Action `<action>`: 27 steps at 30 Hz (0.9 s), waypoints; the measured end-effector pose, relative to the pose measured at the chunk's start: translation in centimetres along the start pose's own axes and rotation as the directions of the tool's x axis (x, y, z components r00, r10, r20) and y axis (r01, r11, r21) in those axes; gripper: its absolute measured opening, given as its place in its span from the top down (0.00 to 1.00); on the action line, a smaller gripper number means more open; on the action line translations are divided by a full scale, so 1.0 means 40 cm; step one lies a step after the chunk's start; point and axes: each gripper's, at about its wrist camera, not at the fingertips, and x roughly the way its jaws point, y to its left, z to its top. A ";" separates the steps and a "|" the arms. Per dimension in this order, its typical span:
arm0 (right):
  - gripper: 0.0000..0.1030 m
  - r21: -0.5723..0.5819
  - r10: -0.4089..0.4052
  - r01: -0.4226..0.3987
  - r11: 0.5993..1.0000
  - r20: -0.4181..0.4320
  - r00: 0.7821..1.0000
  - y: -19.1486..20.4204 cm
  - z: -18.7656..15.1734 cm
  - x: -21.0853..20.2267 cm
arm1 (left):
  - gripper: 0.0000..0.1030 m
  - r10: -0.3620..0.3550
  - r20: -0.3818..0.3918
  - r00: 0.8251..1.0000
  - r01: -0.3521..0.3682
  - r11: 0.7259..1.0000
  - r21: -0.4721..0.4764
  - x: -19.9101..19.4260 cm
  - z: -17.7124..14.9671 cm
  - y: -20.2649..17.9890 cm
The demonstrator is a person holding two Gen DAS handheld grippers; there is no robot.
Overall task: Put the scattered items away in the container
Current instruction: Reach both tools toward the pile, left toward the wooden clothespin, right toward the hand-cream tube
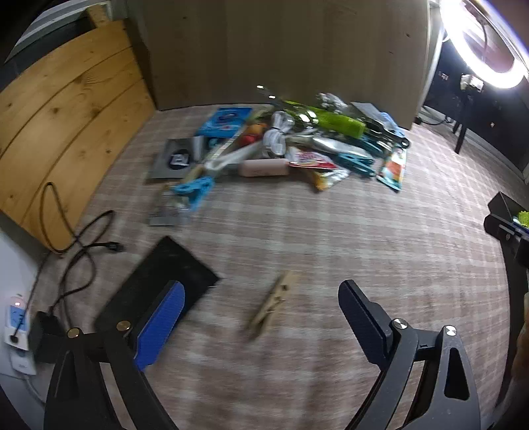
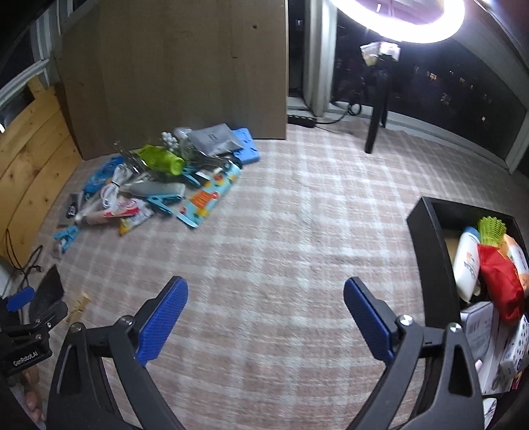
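Note:
A wooden clothespin (image 1: 272, 302) lies on the checked carpet between the fingers of my left gripper (image 1: 261, 302), which is open and not touching it. A flat black pad (image 1: 165, 281) lies just left of it. Farther back sits a pile of scattered items (image 1: 284, 145): a green bottle (image 1: 334, 122), blue clips, snack packets, a pink case (image 1: 264, 167). In the right wrist view my right gripper (image 2: 266, 297) hangs open over bare carpet, empty. The black container (image 2: 426, 238) at its right holds a white bottle (image 2: 466, 261), a red bag and boxes. The pile (image 2: 155, 178) lies far left.
A black cable (image 1: 82, 244) and a power strip (image 1: 16, 317) lie at the left by a wooden panel (image 1: 66, 109). A brown board (image 2: 185, 66) stands behind the pile. A ring light (image 2: 400, 20) on a stand (image 2: 375, 122) is at the back right.

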 end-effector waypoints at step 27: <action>0.38 0.067 0.051 -0.036 0.997 -0.246 0.968 0.102 0.198 0.242 | 0.41 -0.096 -0.148 0.984 0.113 0.987 0.112 0.055 -0.004 -0.013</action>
